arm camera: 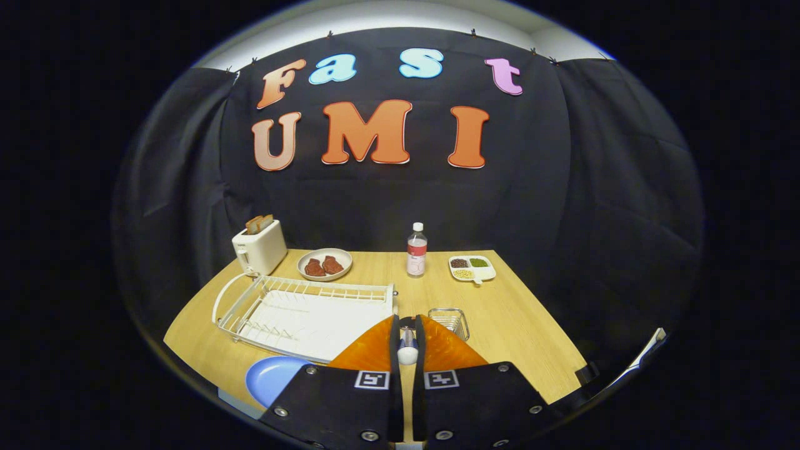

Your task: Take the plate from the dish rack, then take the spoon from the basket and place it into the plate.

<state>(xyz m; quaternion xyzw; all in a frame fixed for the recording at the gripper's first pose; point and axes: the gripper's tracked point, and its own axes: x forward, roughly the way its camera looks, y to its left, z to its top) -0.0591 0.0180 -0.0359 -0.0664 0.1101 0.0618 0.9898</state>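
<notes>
The tool (407,340) is clamped on what looks like the spoon (407,351), above the surface (500,312). The blue plate (272,378) lies beside the empty dish rack (300,312); the basket (451,321) sits just ahead.

plate (270,377): light blue, flat on the table just in front of the dish rack | dish rack (306,312): white wire, empty, on a white tray | spoon (407,350): white handle end clamped between both claw (407,331) fingers, lifted | basket (451,320): small wire, just beyond the fingers
</notes>
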